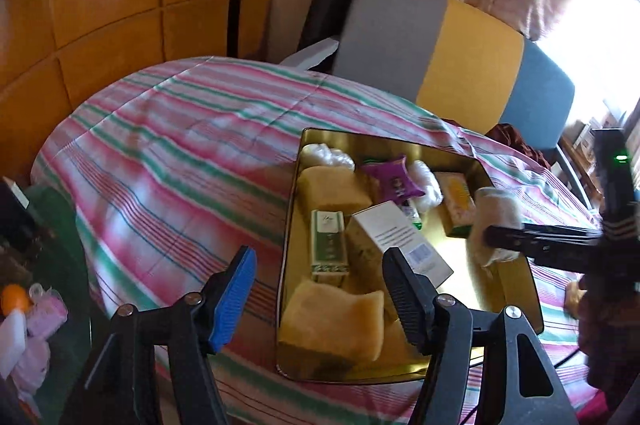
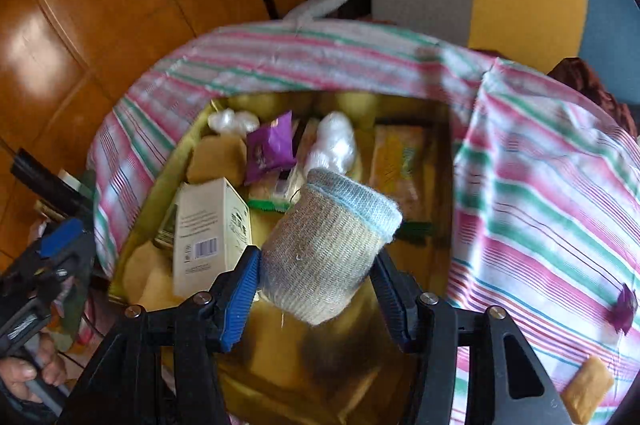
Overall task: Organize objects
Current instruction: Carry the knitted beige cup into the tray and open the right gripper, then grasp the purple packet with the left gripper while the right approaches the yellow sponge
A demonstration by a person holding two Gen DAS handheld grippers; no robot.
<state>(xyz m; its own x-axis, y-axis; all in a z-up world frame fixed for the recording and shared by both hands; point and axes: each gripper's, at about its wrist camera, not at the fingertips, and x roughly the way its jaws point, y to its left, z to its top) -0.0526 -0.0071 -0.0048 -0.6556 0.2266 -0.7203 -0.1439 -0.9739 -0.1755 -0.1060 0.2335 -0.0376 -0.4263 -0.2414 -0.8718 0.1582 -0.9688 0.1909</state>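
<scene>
A gold metal tray (image 1: 516, 289) lies on the striped cloth. In it are yellow sponges (image 1: 332, 321), a white box (image 1: 404, 241), a green box (image 1: 328, 241), a purple packet (image 1: 394, 181) and white plastic bundles (image 1: 328, 155). My right gripper (image 2: 316, 277) is shut on a rolled grey knit sock with a blue rim (image 2: 328, 245) and hangs over the tray's (image 2: 280, 345) near part. From the left wrist view the sock (image 1: 496, 217) sits above the tray's right side. My left gripper (image 1: 320, 293) stands open over the tray's near left edge with nothing between its pads.
The striped cloth (image 1: 180, 153) covers a round table. A chair with a grey, yellow and blue back (image 1: 472, 57) stands behind it, with wooden cabinet doors (image 1: 100, 5) to the left. A yellow sponge piece (image 2: 586, 393) and a purple scrap (image 2: 624, 305) lie on the cloth right of the tray.
</scene>
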